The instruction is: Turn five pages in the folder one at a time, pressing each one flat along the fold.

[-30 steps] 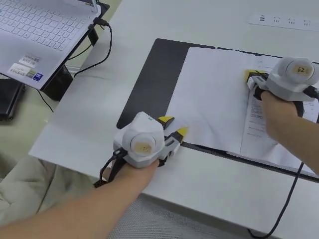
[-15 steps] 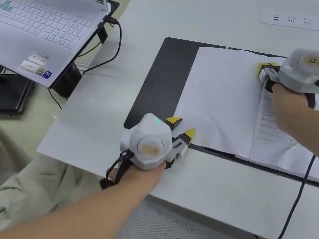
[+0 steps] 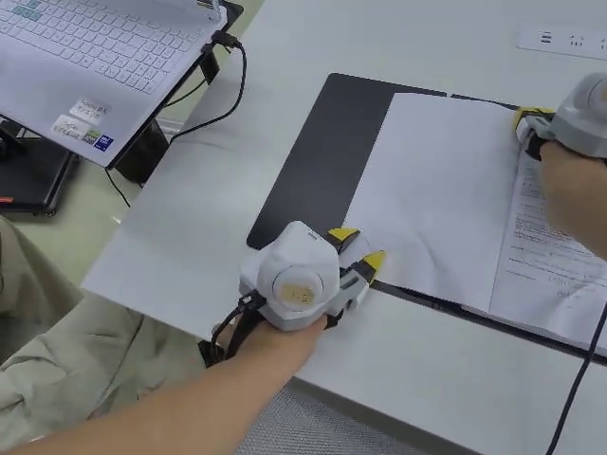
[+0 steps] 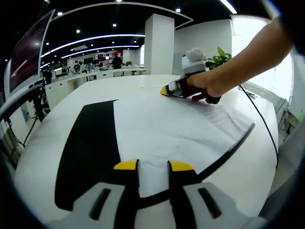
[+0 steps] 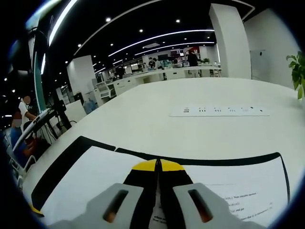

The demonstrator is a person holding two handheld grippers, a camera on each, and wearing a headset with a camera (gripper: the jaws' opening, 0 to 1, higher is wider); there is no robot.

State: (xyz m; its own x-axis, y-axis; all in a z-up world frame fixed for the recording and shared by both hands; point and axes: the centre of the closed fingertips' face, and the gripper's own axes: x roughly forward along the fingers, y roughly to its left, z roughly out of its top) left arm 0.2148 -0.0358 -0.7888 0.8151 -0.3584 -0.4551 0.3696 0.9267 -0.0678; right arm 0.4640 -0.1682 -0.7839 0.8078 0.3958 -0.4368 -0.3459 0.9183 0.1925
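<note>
A black folder lies open on the white table. A blank white page is turned onto its left half, and a printed page lies on the right half. My left gripper rests at the near left corner of the blank page; its jaws stand slightly apart over the paper's edge. My right gripper is shut, with its yellow tips together. It is down on the fold near the folder's far edge, and it also appears across the page in the left gripper view.
A white laptop on a black stand sits at the far left, with a black cable curling beside the folder. A white power strip lies beyond the folder. The table's near edge runs just behind my left hand.
My right gripper has slid along the fold toward the folder's far edge. My left gripper stays at the page's near corner. The head camera has shifted.
</note>
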